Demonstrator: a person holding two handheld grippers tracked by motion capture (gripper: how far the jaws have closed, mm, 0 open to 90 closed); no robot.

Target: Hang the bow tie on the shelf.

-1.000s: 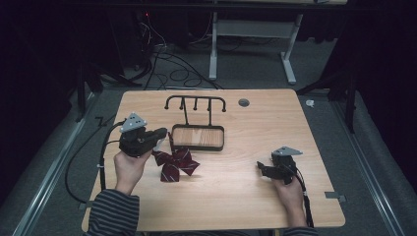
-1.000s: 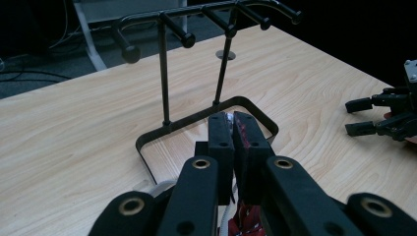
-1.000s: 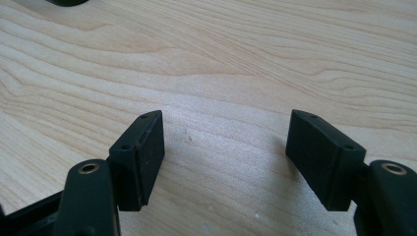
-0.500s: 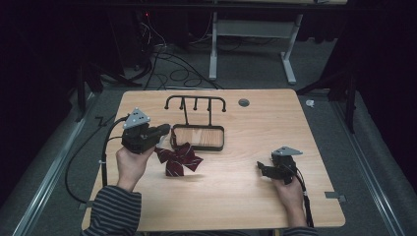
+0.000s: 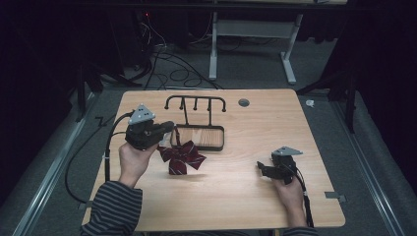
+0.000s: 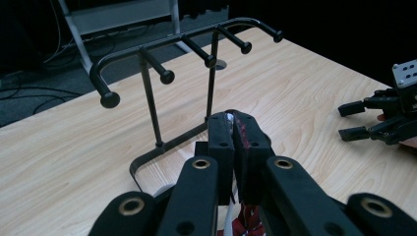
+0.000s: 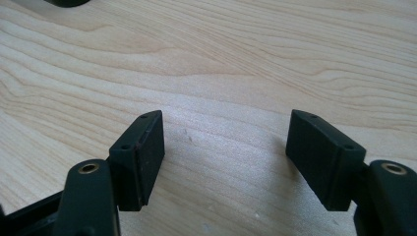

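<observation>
High view, nearest the person: the right gripper (image 5: 269,170) rested low on the pale wooden bench (image 5: 275,123) at the near right, its black fingers (image 7: 140,157) spread wide with nothing between them, bare wood showing in the gap. Farther in and to the left, the left gripper (image 5: 167,129) had its fingers (image 6: 221,142) pressed together on a white strap or loop of the dark red striped fabric bow tie (image 5: 181,156), which hung below and just right of it, lifted over the bench. Just beyond the bow stood the black metal hook rack with a wooden base tray (image 5: 196,104), its row of knobbed pegs running left to right across the far side. Judging by this, the pegs lay ahead of and slightly above the closed fingers, and the left hand was much the nearer one.
</observation>
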